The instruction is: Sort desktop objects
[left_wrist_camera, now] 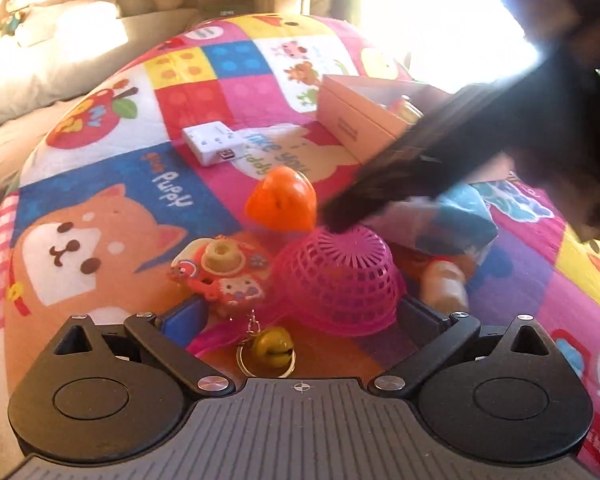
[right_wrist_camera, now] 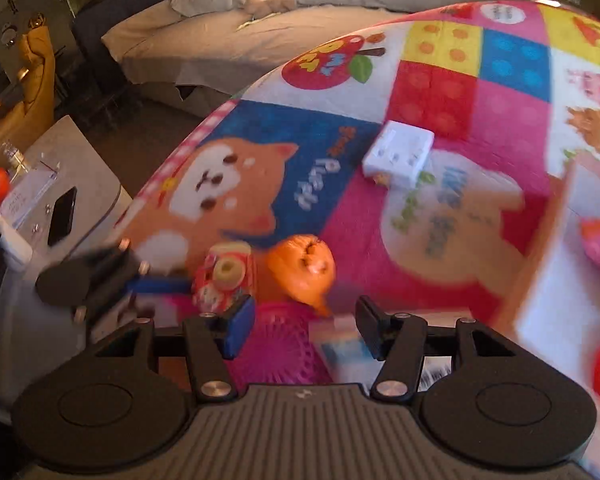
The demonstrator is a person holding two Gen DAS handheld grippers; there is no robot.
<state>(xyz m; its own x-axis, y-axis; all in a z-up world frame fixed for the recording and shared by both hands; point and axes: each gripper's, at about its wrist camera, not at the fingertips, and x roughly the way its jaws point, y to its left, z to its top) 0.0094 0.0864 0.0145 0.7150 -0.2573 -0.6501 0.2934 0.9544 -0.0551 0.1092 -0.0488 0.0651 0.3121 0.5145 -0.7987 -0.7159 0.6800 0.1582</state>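
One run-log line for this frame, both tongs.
left tongs: open around upturned pink plastic mesh basket | right tongs: open, empty, above basket | orange plastic toy: on mat

Pink mesh basket (left_wrist_camera: 340, 276) sits upside down mid-blanket, orange toy (left_wrist_camera: 282, 200) just behind it, white adapter (left_wrist_camera: 214, 142) and open box (left_wrist_camera: 360, 114) further back.

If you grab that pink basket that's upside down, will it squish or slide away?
The pink basket is probably light, since its walls are open plastic lattice. That thin mesh may flex a little under the jaws rather than stay rigid. It sits mouth-down on the soft quilted mat, so it likely won't roll, though a push on the dome could tip or skid it.
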